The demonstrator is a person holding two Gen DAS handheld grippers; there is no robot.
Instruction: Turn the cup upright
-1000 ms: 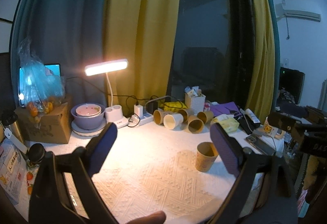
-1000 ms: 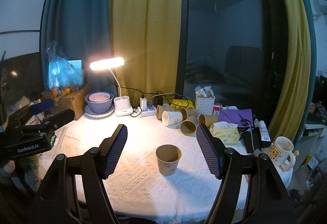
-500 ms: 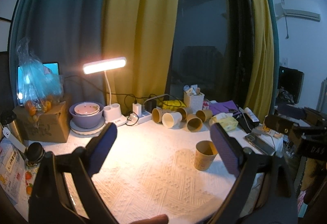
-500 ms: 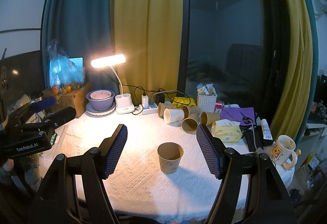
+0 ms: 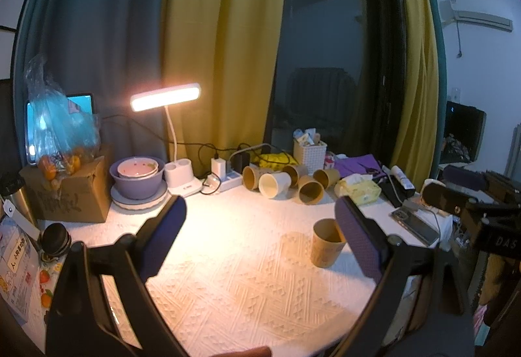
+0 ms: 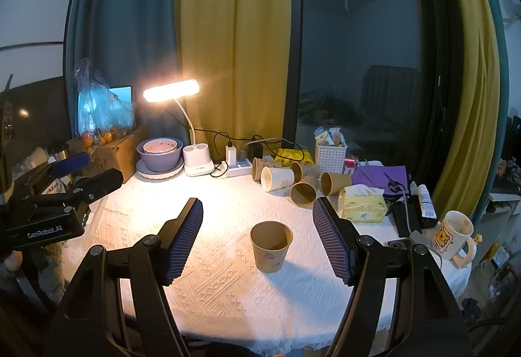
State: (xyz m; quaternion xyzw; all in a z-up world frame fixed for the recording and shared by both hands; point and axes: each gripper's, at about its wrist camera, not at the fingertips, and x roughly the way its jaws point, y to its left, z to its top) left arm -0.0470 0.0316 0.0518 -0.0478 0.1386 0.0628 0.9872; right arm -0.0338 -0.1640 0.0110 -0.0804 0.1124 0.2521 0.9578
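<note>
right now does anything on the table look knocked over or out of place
Yes: five paper cups lie tipped on their sides in a cluster at the back, near the power strip and white basket. The front cup stands upright, mouth up. No spill is visible. Both grippers are open and empty.

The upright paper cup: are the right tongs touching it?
Apart. In the right wrist view, the upright paper cup stands between the open right tongs, with white tablecloth visible on both sides of it.
</note>
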